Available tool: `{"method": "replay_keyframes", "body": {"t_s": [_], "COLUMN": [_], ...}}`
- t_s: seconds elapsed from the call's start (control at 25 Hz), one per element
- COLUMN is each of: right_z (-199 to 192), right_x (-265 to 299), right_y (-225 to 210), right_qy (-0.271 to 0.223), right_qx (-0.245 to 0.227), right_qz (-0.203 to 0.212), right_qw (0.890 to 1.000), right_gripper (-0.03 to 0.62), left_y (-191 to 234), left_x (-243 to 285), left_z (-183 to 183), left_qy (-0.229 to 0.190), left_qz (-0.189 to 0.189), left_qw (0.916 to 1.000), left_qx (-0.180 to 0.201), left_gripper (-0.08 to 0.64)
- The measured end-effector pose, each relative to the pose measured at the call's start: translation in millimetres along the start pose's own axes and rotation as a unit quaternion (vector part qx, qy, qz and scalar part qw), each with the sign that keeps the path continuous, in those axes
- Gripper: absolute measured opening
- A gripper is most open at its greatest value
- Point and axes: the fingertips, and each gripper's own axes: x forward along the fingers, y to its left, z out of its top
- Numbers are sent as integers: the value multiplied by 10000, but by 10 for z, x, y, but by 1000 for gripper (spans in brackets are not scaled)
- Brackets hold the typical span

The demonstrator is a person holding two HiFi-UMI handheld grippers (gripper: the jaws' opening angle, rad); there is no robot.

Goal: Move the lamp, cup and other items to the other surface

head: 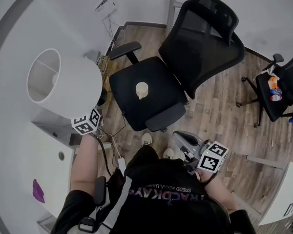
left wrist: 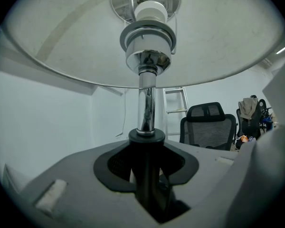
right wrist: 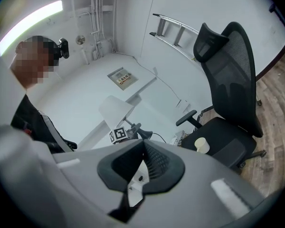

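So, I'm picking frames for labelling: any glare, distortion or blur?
Head view: heavy fisheye bend, the white drum lampshade evenly lit, no blur. Left gripper view: bright reflections streak the chrome lamp stem, corners vignetted black. Right gripper view: the ceiling light strip blows out; the black mesh office chair leans, warped.

Lamp shade (head: pixel 63 84): white. Lamp stem (left wrist: pixel 146 108): chrome. Cup (head: pixel 142 89): cream. Chair (head: pixel 132 79): black. Floor (head: pixel 219 116): brown wood grain. Marker cube (head: pixel 86 122): black-and-white squares.
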Motion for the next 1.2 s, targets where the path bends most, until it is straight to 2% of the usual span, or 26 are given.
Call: {"method": "replay_keyframes", "body": {"t_s": [0.28,0.44,0.56,0.76,1.0,1.2], "right_z": [251,332,312,208,40,-150], "right_x": [-191,-50,110,254,252,252], "right_y": [-352,-468,-543,-668,-741,-825], "right_qy": [-684,-977,-1113,-1227,-1282,-1346], "right_qx": [183,356,514,752,1087,1446], "right_qz": [-858,-1267,-1597,-2150,-2832,-3131], "right_qw": [9938,9865,9795,9660,9442,9290], "right_gripper": [3,3,3,3,3,3], "left_y": [-193,-391,-553,-794,-1139,-1468], "left_x": [854,1414,1820,2422,2952,3241], "left_z": [-10,-84,-163,-326,-789,-1245], "left_qy": [22,140,147,177,430,635], "left_qz": [-527,-1061,-1521,-2020,-2598,-3007], "left_qw": [9982,9932,9860,9744,9581,9425], "left_qx": [294,458,669,973,1130,1310], "left_gripper": [137,137,137,138,138,138]}}
